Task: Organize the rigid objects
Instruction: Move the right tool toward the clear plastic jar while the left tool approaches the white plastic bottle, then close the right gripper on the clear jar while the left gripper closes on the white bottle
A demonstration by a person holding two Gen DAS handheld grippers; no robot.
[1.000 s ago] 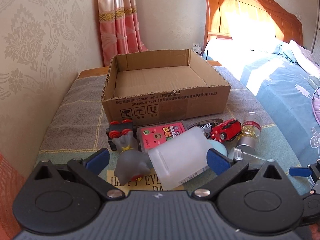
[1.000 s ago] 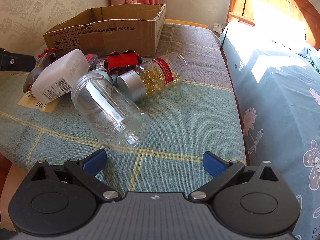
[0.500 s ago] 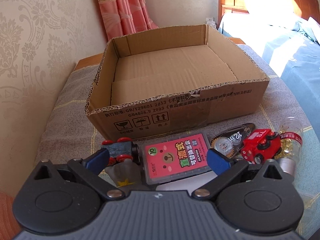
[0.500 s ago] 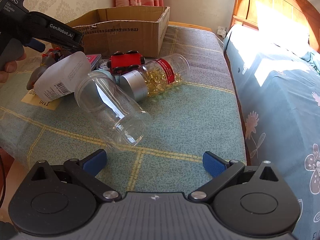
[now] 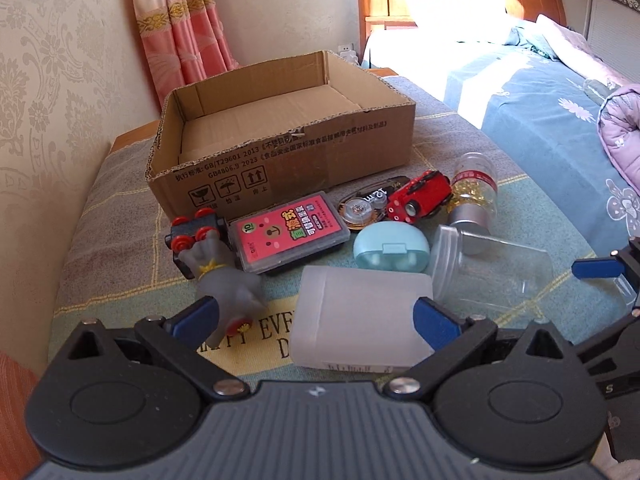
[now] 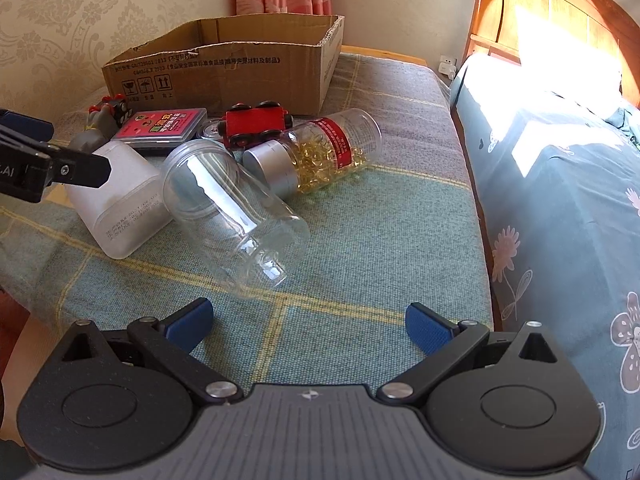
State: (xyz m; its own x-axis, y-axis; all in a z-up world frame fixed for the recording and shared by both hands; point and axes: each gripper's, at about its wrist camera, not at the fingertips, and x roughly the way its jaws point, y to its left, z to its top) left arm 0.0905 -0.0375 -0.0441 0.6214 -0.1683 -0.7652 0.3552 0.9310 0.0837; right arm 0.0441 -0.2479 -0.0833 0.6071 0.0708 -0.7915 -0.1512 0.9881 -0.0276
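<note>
An empty cardboard box (image 5: 288,148) (image 6: 240,68) stands at the back of the blanket. In front of it lie a frosted white container (image 5: 360,316) (image 6: 124,196), a clear jar (image 5: 492,268) (image 6: 236,216), a capsule bottle (image 5: 476,192) (image 6: 320,152), a red toy car (image 5: 420,196) (image 6: 256,122), a pink case (image 5: 288,232) (image 6: 162,126), a teal case (image 5: 390,248), a tape dispenser (image 5: 364,206), a grey figure (image 5: 224,284) and a dark toy wagon (image 5: 196,236). My left gripper (image 5: 316,320) is open, its jaws on either side of the frosted container. My right gripper (image 6: 306,326) is open and empty, just short of the clear jar.
A bed with a blue flowered cover (image 6: 568,216) and a wooden headboard (image 5: 460,0) lies to the right. A papered wall (image 5: 52,112) is on the left, pink curtains (image 5: 176,28) behind the box. A card (image 5: 260,336) lies under the frosted container.
My left gripper has drawn back from near the box and come down around the frosted container. My right gripper has moved a little closer to the clear jar.
</note>
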